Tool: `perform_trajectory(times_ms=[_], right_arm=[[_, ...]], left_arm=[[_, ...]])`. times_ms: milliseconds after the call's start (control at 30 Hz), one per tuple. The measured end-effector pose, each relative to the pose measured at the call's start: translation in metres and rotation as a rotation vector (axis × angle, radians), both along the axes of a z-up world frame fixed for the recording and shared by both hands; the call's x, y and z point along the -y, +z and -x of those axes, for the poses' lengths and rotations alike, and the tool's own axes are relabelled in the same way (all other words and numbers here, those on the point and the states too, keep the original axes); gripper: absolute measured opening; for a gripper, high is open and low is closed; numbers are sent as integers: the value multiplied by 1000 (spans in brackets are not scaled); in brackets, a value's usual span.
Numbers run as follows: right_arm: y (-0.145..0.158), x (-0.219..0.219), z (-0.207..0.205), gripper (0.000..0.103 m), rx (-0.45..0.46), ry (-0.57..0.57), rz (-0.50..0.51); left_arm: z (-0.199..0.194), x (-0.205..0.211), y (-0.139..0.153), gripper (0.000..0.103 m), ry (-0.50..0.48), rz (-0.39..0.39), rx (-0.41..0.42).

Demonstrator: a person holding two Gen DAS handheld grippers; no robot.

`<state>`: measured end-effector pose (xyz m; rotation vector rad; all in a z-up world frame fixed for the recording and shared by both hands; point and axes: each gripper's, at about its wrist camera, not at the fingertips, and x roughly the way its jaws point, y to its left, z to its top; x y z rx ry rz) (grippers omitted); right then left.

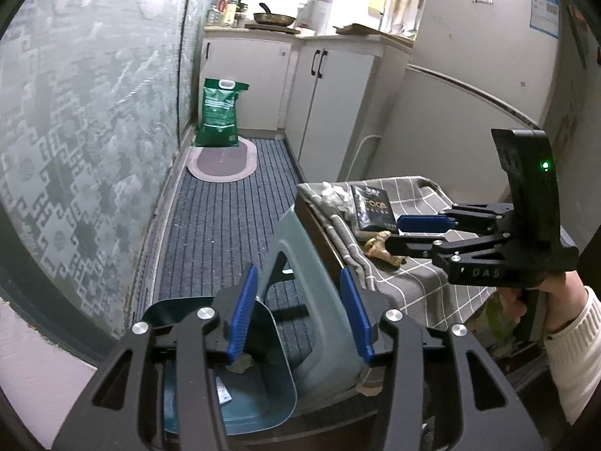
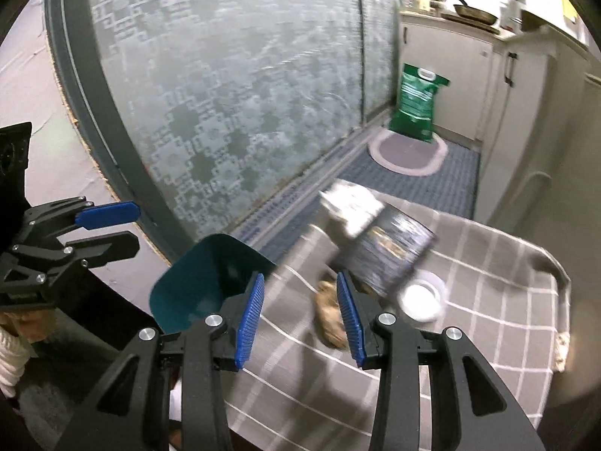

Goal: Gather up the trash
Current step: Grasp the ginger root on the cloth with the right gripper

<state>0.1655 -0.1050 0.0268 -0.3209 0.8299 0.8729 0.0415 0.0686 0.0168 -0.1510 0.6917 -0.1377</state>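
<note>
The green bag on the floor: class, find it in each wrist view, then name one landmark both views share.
Left wrist view: green bag, upper centre-left, behind the oval mat.
Right wrist view: green bag, upper right, behind the oval mat.
Shared landmark: frying pan on the counter.

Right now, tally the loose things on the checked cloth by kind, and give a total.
Crumpled white tissue: 1
Dark packet: 1
Brown crumpled scrap: 1
White round lid or cup: 1
Total: 4
</note>
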Motion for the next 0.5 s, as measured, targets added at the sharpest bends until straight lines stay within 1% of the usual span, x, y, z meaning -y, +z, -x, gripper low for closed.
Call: perform_trajectory(times_ms=[33, 200, 400, 500], right_arm=[[-2, 3, -1, 38, -2, -4, 4], [-9, 11, -4, 38, -20, -14, 17], [-22, 1, -7, 37, -26, -11, 52], [-25, -9, -5, 38, 2, 2, 84]], left_arm=[[-1, 3, -1, 50, -4, -2, -2], [-9, 17, -7, 54, -30, -7, -22], [-12, 27, -12, 59, -63, -8, -38], [-12, 32, -18, 60, -77, -9, -52]])
